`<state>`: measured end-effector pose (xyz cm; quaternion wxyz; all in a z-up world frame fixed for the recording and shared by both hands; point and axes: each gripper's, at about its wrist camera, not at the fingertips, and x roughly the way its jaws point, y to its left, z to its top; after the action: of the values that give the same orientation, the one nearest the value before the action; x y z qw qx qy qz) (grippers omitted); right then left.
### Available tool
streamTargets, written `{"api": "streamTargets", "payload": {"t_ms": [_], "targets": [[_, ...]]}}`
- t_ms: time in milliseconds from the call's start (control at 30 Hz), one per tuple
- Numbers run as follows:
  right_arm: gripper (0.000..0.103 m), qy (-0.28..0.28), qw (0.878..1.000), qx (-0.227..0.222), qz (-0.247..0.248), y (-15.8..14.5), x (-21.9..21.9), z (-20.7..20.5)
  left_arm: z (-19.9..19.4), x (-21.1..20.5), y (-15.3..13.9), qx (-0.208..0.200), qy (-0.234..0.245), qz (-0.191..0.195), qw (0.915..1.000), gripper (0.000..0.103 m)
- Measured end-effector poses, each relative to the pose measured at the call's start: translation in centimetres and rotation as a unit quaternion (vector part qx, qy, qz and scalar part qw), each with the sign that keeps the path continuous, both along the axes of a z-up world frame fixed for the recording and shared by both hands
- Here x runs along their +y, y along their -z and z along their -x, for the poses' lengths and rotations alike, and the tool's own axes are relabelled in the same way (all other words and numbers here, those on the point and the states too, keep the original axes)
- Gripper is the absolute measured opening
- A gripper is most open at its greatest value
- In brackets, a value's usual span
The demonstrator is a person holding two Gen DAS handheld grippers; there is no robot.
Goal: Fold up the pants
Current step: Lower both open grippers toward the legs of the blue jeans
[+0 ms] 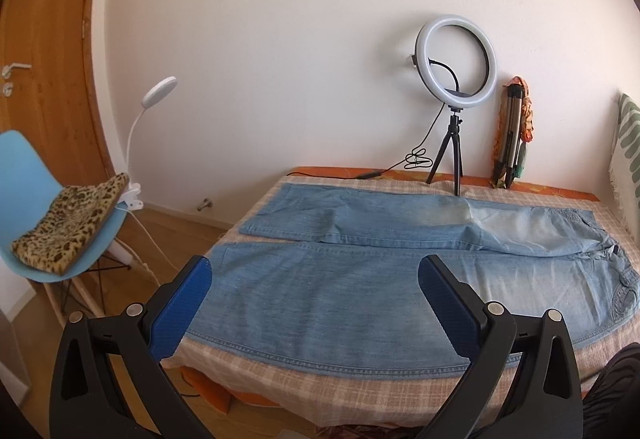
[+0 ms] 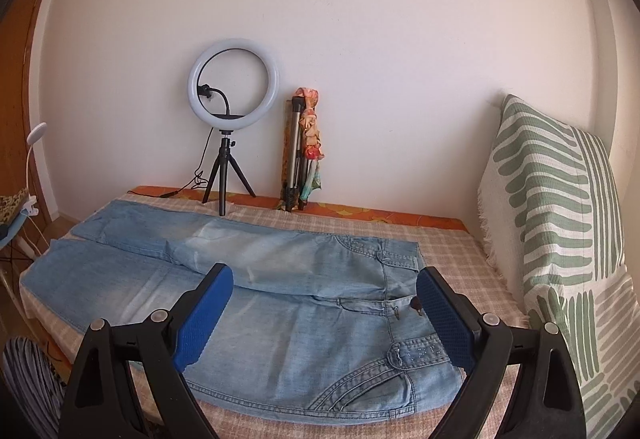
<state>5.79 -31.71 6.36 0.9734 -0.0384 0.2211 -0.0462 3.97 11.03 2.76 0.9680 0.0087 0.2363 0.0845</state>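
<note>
Light blue denim pants (image 1: 340,299) lie flat and spread open on a bed with a checked cover (image 1: 320,379), legs running left, waistband at the right. My left gripper (image 1: 314,271) is open and empty, held above the near leg close to the bed's front edge. In the right wrist view the pants (image 2: 280,339) show their waistband, pockets and fly. My right gripper (image 2: 324,279) is open and empty, held above the waist end near the front pocket.
A ring light on a small tripod (image 1: 456,79) stands at the back of the bed beside a folded tripod (image 1: 512,135) against the wall. A striped green pillow (image 2: 560,219) leans at the right. A blue chair (image 1: 32,199) with a leopard cushion stands left, by the door.
</note>
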Motion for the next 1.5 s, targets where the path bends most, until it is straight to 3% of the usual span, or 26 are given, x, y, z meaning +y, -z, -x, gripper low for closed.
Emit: {"api": "streamTargets", "payload": {"t_ms": [133, 333, 533, 667, 800, 900, 1067, 1200, 1367, 1500], "targets": [[0.095, -0.05, 0.999, 0.007, -0.006, -1.0, 0.9, -2.8, -1.7, 1.9, -0.1, 0.015, -0.008, -0.012, 0.9998, 0.098], [0.095, -0.097, 0.995, 0.018, 0.023, -1.5, 2.6, -8.9, -5.1, 3.7, -1.2, 0.024, -0.007, -0.017, 0.9995, 0.094], [0.095, -0.152, 0.987, 0.054, -0.007, 0.0, 3.1, -16.9, -10.9, 4.2, -0.9, 0.048, 0.015, 0.004, 0.9987, 0.089], [0.095, -0.187, 0.977, 0.096, -0.029, 2.2, 3.4, -22.6, -15.4, 3.9, 0.5, 0.071, 0.027, 0.011, 0.9971, 0.087], [0.092, -0.227, 0.964, 0.139, -0.012, 5.0, 5.1, -28.0, -19.8, 3.6, 2.9, 0.109, 0.044, 0.041, 0.9923, 0.082], [0.086, -0.255, 0.95, 0.178, -0.017, 7.5, 6.4, -31.7, -22.5, 3.4, 4.9, 0.133, 0.047, 0.048, 0.9888, 0.081], [0.079, -0.286, 0.929, 0.235, 0.0, 11.8, 8.1, -37.4, -26.7, 2.7, 8.1, 0.174, 0.055, 0.032, 0.9827, 0.07], [0.066, -0.307, 0.912, 0.273, 0.011, 15.4, 9.2, -41.0, -29.5, 2.6, 10.2, 0.198, 0.062, 0.022, 0.978, 0.058], [0.064, -0.325, 0.898, 0.295, 0.004, 18.1, 10.0, -44.6, -32.4, 2.9, 12.7, 0.221, 0.067, 0.034, 0.9725, 0.038], [0.065, -0.335, 0.89, 0.309, 0.01, 19.3, 10.3, -46.5, -33.7, 3.3, 14.3, 0.235, 0.069, 0.052, 0.9682, 0.036]]}}
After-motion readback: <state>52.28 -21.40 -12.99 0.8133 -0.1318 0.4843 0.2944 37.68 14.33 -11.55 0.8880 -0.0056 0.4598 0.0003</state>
